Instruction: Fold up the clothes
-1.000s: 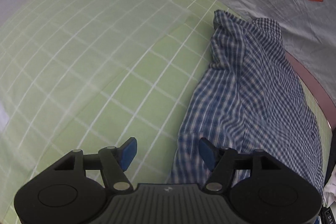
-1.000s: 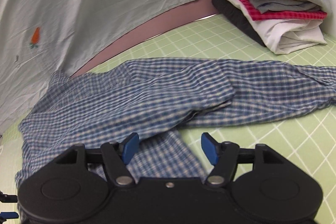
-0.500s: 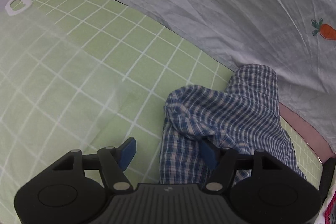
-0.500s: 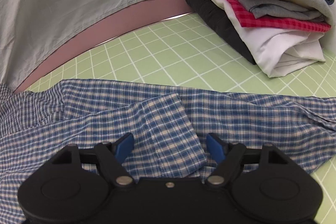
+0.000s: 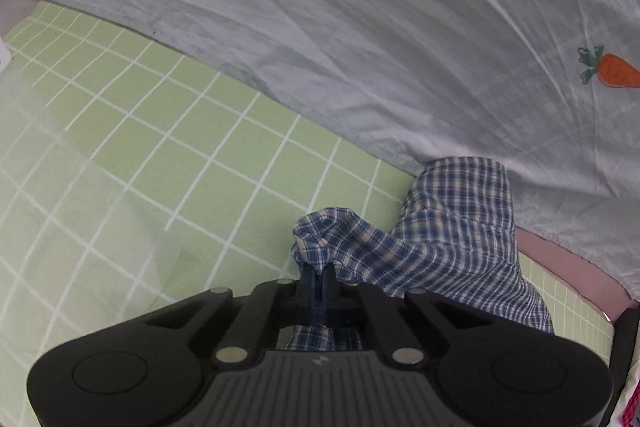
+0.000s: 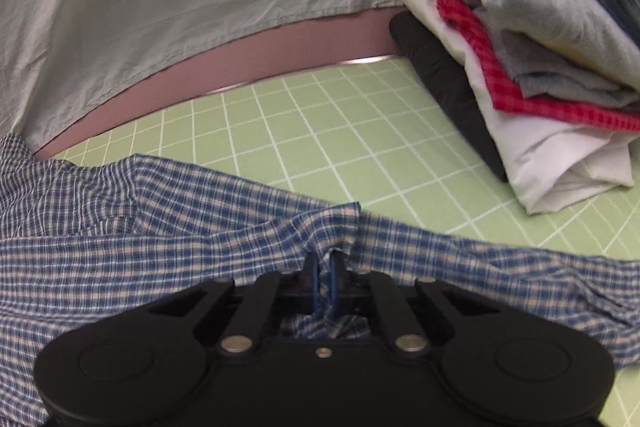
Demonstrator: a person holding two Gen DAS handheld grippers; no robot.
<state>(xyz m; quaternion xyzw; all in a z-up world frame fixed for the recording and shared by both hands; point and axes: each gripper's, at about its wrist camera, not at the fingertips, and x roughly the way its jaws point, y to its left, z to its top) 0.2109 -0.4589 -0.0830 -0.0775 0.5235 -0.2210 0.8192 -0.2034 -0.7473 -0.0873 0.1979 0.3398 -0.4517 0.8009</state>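
Both grippers have been closing: the left gripper point(image 5: 319, 277) and the right gripper point(image 6: 324, 277) are now pinching bunched folds of the blue-and-white checked cotton shirt point(image 6: 160, 227), which is lying across the lower half of each frame on the green gridded mat point(image 5: 180, 155). I judge the lift for a fold is starting. At upper right, the stack of folded clothes point(image 6: 540, 67) is standing near, and the grey printed sheet point(image 5: 320, 27) is touching the shirt's far edge.
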